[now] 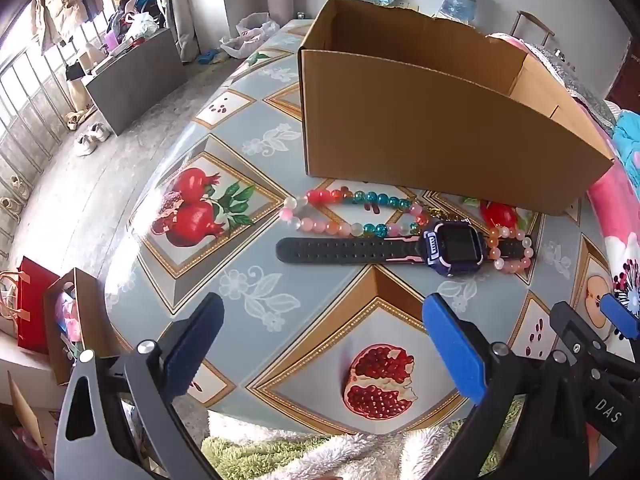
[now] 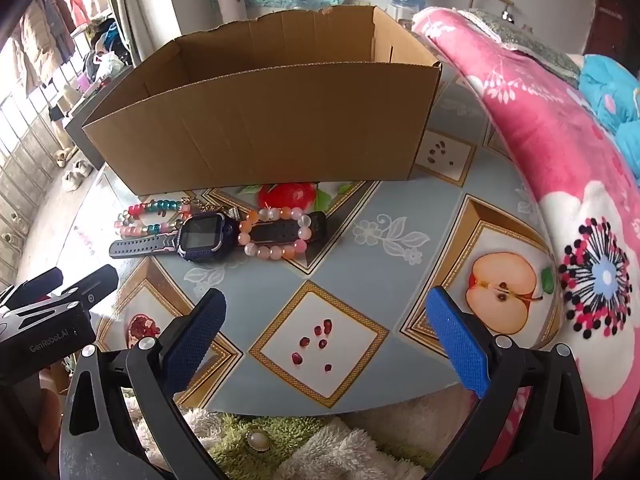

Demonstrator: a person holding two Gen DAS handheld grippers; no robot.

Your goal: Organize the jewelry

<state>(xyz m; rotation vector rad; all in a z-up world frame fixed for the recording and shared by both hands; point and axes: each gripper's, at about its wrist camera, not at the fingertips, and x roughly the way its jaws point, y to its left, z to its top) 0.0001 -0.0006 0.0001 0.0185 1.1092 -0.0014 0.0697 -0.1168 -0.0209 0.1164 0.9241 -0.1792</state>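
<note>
A dark smartwatch lies flat on the fruit-print tablecloth, just in front of an open cardboard box. Behind its strap lies a long string of pink, red and teal beads. A small pink-and-orange bead bracelet rests over the watch's other strap end. My left gripper hovers open near the table's front edge, short of the watch. My right gripper is open too, over bare cloth to the right of the jewelry.
A pink floral blanket is heaped along the table's right side. Fluffy green-and-white fabric lies below the front edge. On the floor to the left stand a red bag and a small open box.
</note>
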